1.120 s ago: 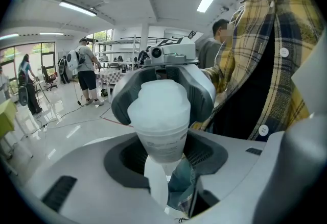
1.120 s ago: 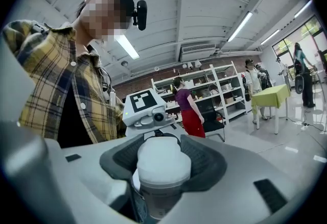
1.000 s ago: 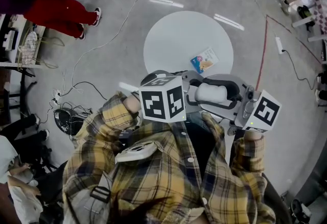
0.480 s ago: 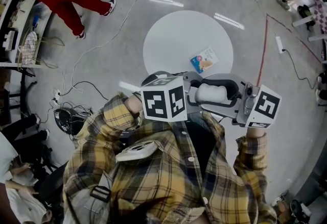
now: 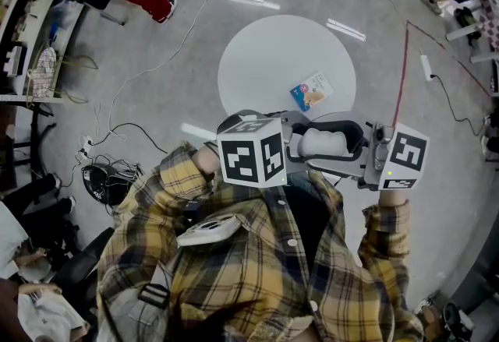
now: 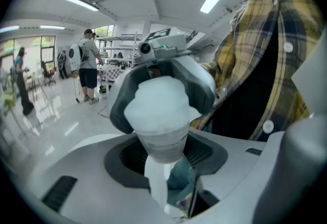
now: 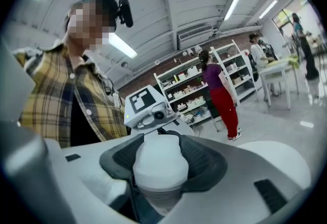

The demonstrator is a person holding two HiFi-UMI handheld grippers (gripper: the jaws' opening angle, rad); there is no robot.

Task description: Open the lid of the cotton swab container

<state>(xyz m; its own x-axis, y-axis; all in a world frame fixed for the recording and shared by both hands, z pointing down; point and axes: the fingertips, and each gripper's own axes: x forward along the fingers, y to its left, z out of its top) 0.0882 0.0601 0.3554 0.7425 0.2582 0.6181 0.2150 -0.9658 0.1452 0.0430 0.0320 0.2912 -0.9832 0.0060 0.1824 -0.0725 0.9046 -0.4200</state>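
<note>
Head view: the cotton swab container (image 5: 321, 142) is held in mid-air at frame centre. Its clear body is pinched by the left gripper (image 5: 290, 142) and its white lid (image 7: 159, 159) by the right gripper (image 5: 337, 142). The lid is judged unopened; pulling it off remains. Beyond, toward the upper centre, a packet (image 5: 312, 91) lies on the round table (image 5: 257, 60), obstructing nothing.

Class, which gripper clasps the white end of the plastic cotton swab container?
The right gripper: its dark pads wrap the white end of the plastic cotton swab container; the left gripper holds the clear end.
</note>
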